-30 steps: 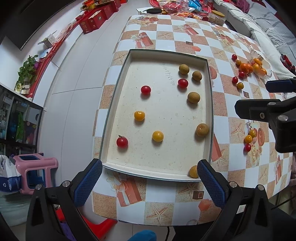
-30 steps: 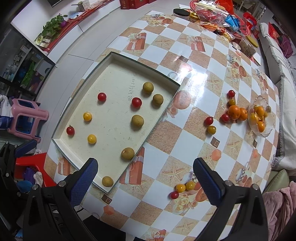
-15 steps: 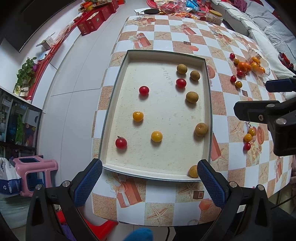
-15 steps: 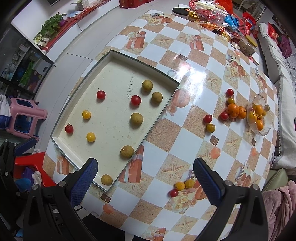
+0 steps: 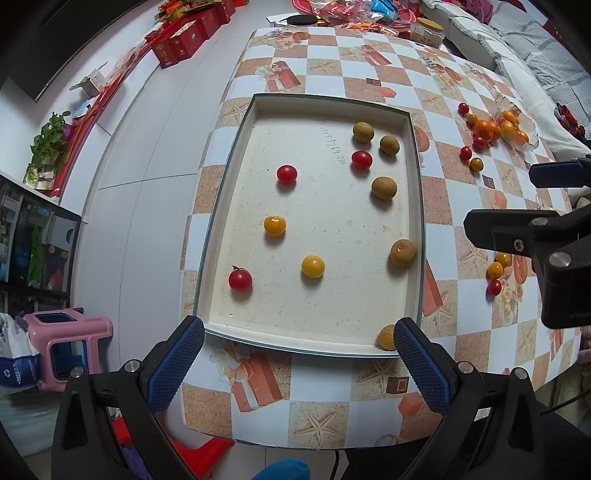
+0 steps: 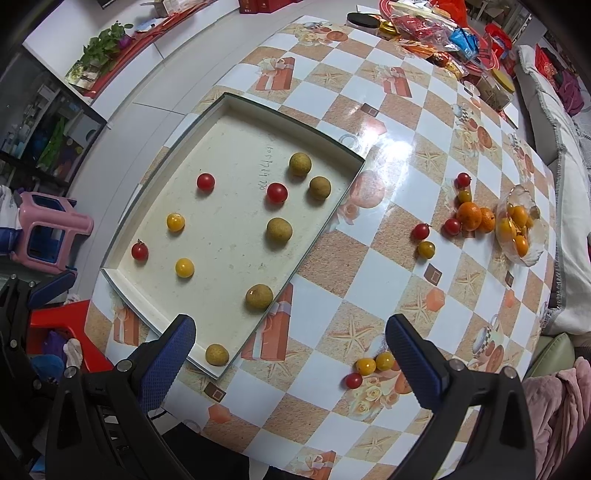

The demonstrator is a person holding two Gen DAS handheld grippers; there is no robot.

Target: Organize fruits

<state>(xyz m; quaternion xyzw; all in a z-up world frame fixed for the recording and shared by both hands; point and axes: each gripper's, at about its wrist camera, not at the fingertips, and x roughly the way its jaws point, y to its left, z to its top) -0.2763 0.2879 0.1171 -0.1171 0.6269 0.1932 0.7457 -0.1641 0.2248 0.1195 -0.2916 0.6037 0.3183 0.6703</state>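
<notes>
Fruits (image 5: 313,266) scattered in tray (image 5: 317,345), both grippers' fingers (image 5: 176,363) wide, empty

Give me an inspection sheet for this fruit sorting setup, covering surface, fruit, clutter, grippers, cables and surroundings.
Surface: table under a glossy checkered cloth.
Job's things: shallow tray holding three red cherry tomatoes, two yellow ones and five brown longans; loose tomatoes and oranges on the cloth; glass dish with small oranges.
Clutter: snack packets and a jar at the far end.
Grippers: left gripper open, empty, at the tray's near edge; right gripper open, empty, above the tray's near corner.
Cables: a thin black lead below the table edge.
Surroundings: pink stool, potted plant, red boxes on the floor.
</notes>
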